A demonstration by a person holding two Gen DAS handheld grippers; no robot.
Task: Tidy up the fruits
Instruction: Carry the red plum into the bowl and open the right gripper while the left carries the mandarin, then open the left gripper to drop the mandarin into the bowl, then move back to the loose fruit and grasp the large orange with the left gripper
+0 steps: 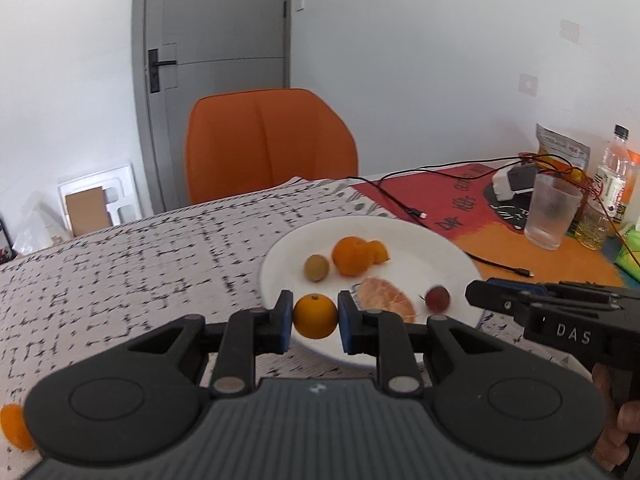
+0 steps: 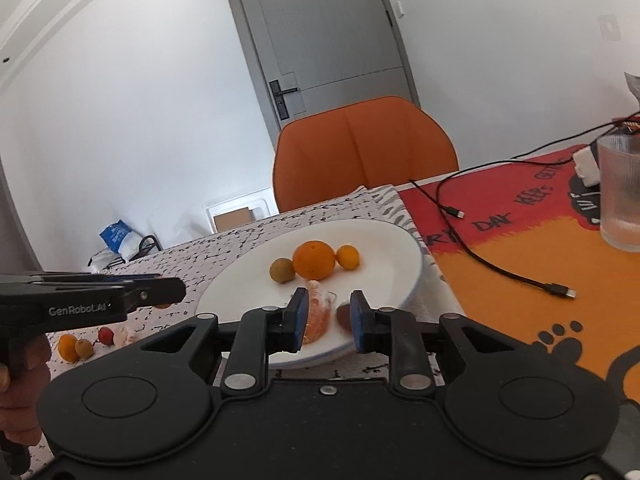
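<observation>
My left gripper (image 1: 315, 316) is shut on a small round orange (image 1: 315, 317), held just above the near rim of the white plate (image 1: 440, 252). On the plate lie a brown longan (image 1: 316, 267), a big orange (image 1: 352, 256), a small orange (image 1: 378, 251), a peeled citrus segment (image 1: 386, 300) and a red lychee (image 1: 437, 298). My right gripper (image 2: 330, 320) hovers over the plate's (image 2: 400, 248) near edge, jaws a little apart and pinching nothing. The segment (image 2: 318, 316) and the lychee (image 2: 343, 315) rest on the plate below them. The left gripper (image 2: 178, 290) enters from the left.
Loose fruits lie on the patterned cloth left of the plate: an orange (image 2: 67, 347), a longan (image 2: 84, 348), a lychee (image 2: 105, 335) and a segment (image 2: 126, 336). An orange chair (image 1: 268, 140) stands behind the table. A glass (image 1: 552, 212), cables (image 2: 500, 268) and a bottle (image 1: 612, 168) sit right.
</observation>
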